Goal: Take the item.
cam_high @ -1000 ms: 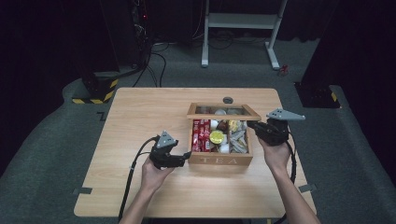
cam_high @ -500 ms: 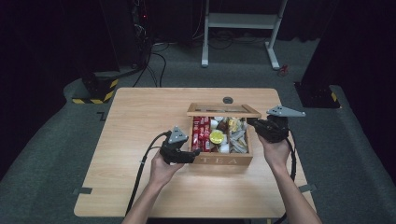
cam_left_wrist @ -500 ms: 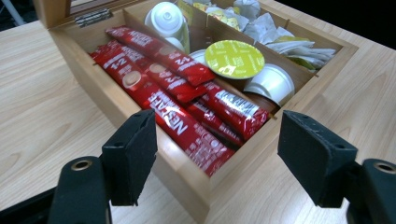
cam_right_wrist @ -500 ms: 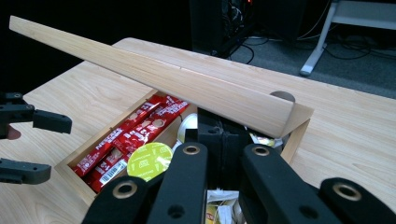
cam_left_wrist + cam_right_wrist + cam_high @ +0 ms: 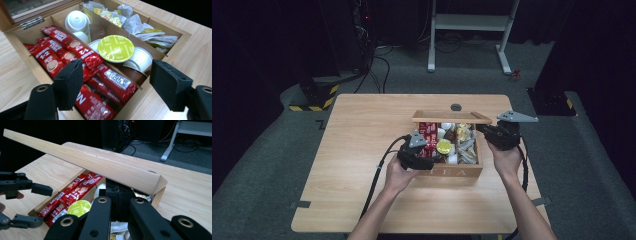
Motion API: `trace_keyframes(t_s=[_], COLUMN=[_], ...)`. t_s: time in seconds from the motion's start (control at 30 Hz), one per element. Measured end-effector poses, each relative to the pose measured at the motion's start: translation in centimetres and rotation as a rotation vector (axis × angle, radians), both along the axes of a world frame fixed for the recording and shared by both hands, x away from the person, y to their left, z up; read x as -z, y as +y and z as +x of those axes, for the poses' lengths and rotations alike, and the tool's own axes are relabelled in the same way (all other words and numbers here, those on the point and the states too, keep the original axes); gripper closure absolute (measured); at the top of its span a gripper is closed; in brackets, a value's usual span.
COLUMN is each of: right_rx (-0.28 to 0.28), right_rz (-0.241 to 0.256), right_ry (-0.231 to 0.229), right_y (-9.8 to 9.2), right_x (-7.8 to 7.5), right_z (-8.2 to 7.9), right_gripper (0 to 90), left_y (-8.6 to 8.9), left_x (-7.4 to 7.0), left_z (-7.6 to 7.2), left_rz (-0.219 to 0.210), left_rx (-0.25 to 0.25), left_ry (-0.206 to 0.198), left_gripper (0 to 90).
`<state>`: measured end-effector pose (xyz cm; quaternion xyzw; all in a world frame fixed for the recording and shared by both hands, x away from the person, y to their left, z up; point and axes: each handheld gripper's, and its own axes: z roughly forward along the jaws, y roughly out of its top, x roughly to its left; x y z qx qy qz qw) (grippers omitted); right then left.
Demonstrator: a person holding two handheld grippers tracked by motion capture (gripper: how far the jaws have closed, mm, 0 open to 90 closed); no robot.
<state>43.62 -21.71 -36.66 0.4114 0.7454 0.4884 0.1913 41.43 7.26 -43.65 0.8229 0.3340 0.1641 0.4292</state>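
The left gripper (image 5: 424,161) hovered at the near left corner of the wooden tea box (image 5: 462,172), its jaws spread wide and holding nothing. In the left gripper view the two black pads (image 5: 68,83) stood well apart above the box's left compartment, where red coffee sticks (image 5: 82,56) lay packed side by side. Next to them, in the middle compartment, a capsule with a yellow-green foil top (image 5: 116,48) rested on white capsules (image 5: 76,21), and crumpled tea sachets (image 5: 140,25) filled the far compartment.

The right gripper (image 5: 484,131) was at the box's far right corner, pressed together on the edge of the lid (image 5: 451,117). In the right gripper view the jaws met just under the lid (image 5: 82,160), which was held tilted above the open box (its pale wooden edge ran slantwise across the view). Beneath it the red sticks (image 5: 75,191) and the yellow-green capsule (image 5: 79,208) were in sight, with the left gripper (image 5: 37,203) open at the left.

The box sat on the table (image 5: 362,125), toward its right half and near the person's edge.
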Motion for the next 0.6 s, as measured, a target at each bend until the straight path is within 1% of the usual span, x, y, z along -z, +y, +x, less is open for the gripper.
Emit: trace_keyframes(t_s=[0.1,0.13,0.17,0.27,0.37,0.4,0.43,0.47,0.57,0.6], right_rx=[0.003,0.003,0.0,0.002,0.006,0.008,0.008,0.008,0.01,0.01], right_rz=[0.004,0.004,0.003,0.001,0.0,0.002,0.002,0.003,0.004,0.005], right_ry=[0.004,0.004,0.002,0.006,0.004,0.005,0.005,0.003,0.005,0.005], right_y=[0.1,0.1,0.1,0.2,0.2,0.2,0.2,0.2,0.2,0.2], right_x=[0.1,0.1,0.1,0.0,-0.3,-0.3,-0.3,-0.4,-0.5,-0.6], right_z=[0.1,0.1,0.1,0.3,0.5,0.5,0.5,0.6,0.7,0.8], right_gripper=[89.9,89.9,89.9,89.9,89.9,89.8,89.8,89.8,89.8,89.9], left_y=[-0.5,-0.5,-0.6,-1.1,-1.7,-2.1,-2.1,-2.3,-2.9,-3.1], left_x=[-0.1,-0.1,-0.1,-0.2,-0.3,-0.3,-0.3,-0.3,0.0,0.0], left_z=[0.4,0.4,0.5,0.9,1.3,1.4,1.4,1.5,1.8,1.9], left_rz=[0.007,0.007,-0.001,0.005,0.021,0.019,0.019,0.018,0.035,0.038], left_rx=[-0.008,-0.008,-0.011,-0.012,-0.005,-0.002,-0.002,-0.001,0.005,0.008], left_ry=[-0.004,-0.004,0.001,-0.005,-0.006,-0.008,-0.008,-0.005,-0.002,0.005], left_gripper=[25.8,25.8,25.8,25.3,24.8,24.8,24.8,24.8,24.4,24.4])
